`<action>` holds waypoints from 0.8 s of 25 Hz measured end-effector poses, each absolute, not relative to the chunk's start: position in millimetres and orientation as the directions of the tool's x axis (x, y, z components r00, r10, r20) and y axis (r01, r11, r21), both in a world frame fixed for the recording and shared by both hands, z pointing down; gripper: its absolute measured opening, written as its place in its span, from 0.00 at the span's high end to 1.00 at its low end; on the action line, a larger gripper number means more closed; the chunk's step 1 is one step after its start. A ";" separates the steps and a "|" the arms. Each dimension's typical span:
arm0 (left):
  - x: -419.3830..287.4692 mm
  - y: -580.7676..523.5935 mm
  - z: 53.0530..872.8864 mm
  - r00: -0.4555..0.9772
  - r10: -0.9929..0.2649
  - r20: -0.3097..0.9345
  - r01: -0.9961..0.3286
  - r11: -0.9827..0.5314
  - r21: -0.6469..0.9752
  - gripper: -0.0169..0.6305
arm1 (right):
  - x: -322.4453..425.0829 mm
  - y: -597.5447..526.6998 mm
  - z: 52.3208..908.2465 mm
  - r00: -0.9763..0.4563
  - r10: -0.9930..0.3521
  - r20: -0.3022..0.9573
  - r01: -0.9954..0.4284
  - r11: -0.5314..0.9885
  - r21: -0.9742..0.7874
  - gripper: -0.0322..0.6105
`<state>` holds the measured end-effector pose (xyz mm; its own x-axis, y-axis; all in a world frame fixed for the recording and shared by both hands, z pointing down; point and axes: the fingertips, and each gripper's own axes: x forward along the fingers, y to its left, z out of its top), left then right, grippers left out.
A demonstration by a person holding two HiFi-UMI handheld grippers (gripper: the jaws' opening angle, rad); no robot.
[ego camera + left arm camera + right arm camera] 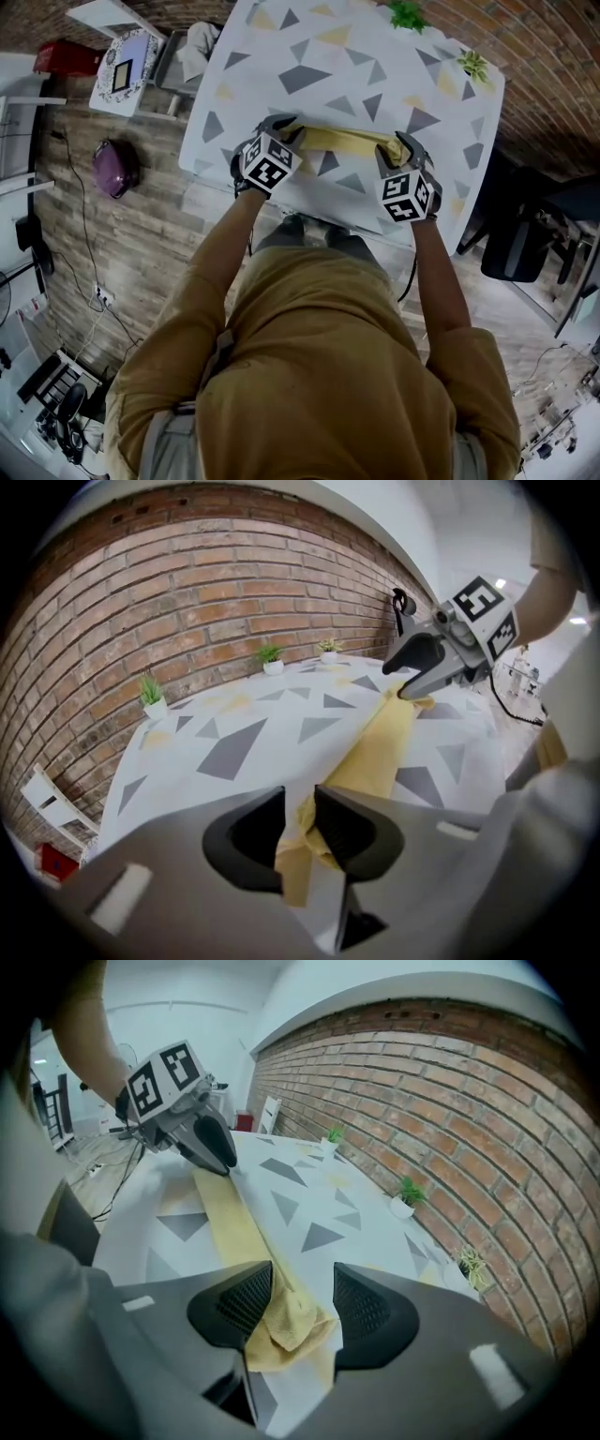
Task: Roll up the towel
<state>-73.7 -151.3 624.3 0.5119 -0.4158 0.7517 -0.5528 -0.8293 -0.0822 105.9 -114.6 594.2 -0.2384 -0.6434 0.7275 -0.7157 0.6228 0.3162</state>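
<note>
a: where is the towel (345, 141)?

b: it is on the table (356, 56), near the edge by the person. it is yellow and folded into one long thin strip.

a: which way does the strip go?

b: side to side. in the head view it runs from one claw to the other. each claw is at one end.

a: what is the left claw (286, 127) doing?

b: it is pinched tight on its end of the towel. in the left gripper view the yellow cloth is squeezed between the two jaws, with almost no gap.

a: and the right claw (403, 145)?

b: its jaws are apart. the other end of the towel sits bunched up between them. the cloth leans on one jaw, but there is a gap to the other, so nothing is squeezed. it holds nothing.

a: so what matters for the next move?

b: i think the roll has to go along the strip, from one end to the other. the loose end is right in front of the right claw, between its jaws. the rest of the strip runs off toward the left claw. so the right claw is the near one for that end, and the left claw pins the far end.

a: could it go wrong?

b: maybe. the bunched end is floppy and may slip out.
</note>
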 end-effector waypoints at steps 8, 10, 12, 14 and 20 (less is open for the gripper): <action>-82.7 -163.6 623.2 0.498 -0.435 0.750 -0.607 -0.793 -0.057 0.81 | 117.2 -97.4 590.5 -0.342 -0.565 0.751 -0.682 0.699 0.216 0.66; -82.5 -163.3 623.7 0.500 -0.438 0.748 -0.605 -0.794 -0.060 0.81 | 119.6 -96.7 601.1 -0.353 -0.507 0.786 -0.659 0.731 0.176 0.66; -82.3 -163.3 624.0 0.501 -0.441 0.745 -0.606 -0.793 -0.062 0.81 | 117.3 -99.2 608.5 -0.372 -0.446 0.814 -0.643 0.756 0.121 0.66; -82.5 -163.5 624.1 0.502 -0.440 0.744 -0.605 -0.794 -0.061 0.81 | 113.5 -99.9 615.4 -0.383 -0.392 0.837 -0.624 0.778 0.079 0.66; -83.6 -162.1 623.6 0.504 -0.442 0.742 -0.609 -0.791 -0.057 0.81 | 114.8 -103.9 595.0 -0.429 -0.407 0.807 -0.668 0.744 0.020 0.88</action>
